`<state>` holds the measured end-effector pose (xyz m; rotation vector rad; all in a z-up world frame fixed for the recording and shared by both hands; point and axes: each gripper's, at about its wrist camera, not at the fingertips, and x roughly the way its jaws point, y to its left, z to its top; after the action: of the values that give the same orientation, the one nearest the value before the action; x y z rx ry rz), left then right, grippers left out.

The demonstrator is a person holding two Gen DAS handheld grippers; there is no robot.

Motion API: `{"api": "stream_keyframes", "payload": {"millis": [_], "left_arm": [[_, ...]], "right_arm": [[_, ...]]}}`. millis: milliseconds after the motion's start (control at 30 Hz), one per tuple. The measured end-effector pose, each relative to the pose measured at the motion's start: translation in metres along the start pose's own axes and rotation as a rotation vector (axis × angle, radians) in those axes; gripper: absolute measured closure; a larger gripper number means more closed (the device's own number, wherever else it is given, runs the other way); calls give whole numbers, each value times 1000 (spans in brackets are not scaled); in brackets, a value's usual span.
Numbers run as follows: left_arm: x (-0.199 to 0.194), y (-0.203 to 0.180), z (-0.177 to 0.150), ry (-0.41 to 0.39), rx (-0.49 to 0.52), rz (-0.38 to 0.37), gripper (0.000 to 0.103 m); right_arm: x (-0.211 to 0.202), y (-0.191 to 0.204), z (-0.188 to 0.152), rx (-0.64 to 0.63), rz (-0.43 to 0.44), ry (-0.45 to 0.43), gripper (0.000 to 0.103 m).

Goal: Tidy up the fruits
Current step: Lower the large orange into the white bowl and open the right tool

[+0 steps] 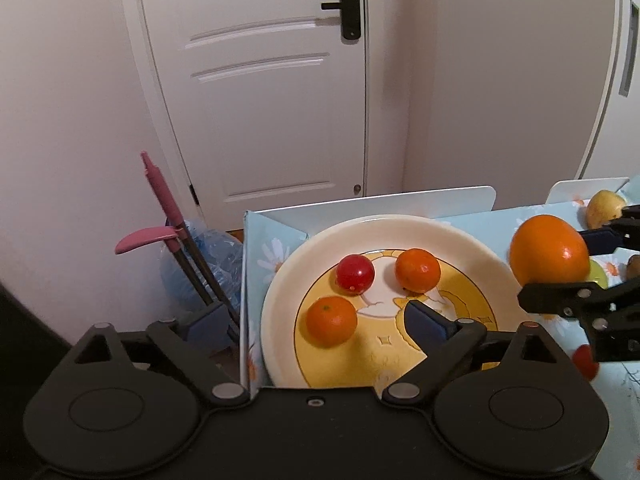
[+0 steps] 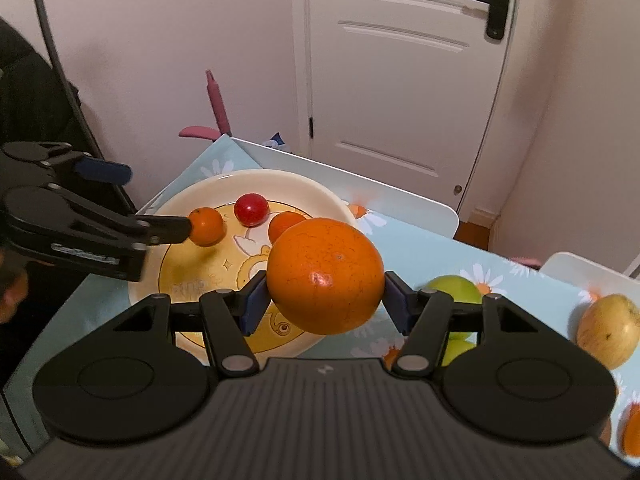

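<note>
A white door (image 1: 272,92) stands behind the counter (image 2: 432,248). The right gripper (image 2: 324,300) squeezes a big orange (image 2: 325,276) above the plate (image 2: 280,182); the left gripper (image 1: 316,320) is wide open, holding nothing. Only the right view shows a green apple (image 2: 454,288).

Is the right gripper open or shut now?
Shut on the big orange: the right gripper has one blue pad pressed against each side of it, above the plate.
</note>
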<state>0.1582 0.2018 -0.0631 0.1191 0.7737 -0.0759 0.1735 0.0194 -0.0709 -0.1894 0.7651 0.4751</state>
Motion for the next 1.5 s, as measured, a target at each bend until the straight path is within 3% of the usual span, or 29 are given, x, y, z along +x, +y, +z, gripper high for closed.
{"api": "stream_keyframes", "payload": {"millis": [433, 767, 867, 967, 1300, 1500], "left_arm": [[-43, -3, -14, -3, -38, 49, 3], [-46, -8, -28, 23, -59, 76, 3], [-48, -10, -31, 25, -81, 80, 3], [-54, -12, -30, 13, -88, 93, 3], [-81, -23, -20, -49, -98, 87, 3], [-90, -37, -9, -80, -75, 39, 3]], "right_arm": [[35, 23, -3, -188, 76, 13, 28], [55, 18, -9, -168, 104, 35, 24], [44, 12, -8, -134, 111, -24, 0], [26, 4, -3, -90, 89, -87, 0], [-37, -18, -8, 22, -12, -120, 0], [-77, -33, -21, 104, -101, -133, 0]]}}
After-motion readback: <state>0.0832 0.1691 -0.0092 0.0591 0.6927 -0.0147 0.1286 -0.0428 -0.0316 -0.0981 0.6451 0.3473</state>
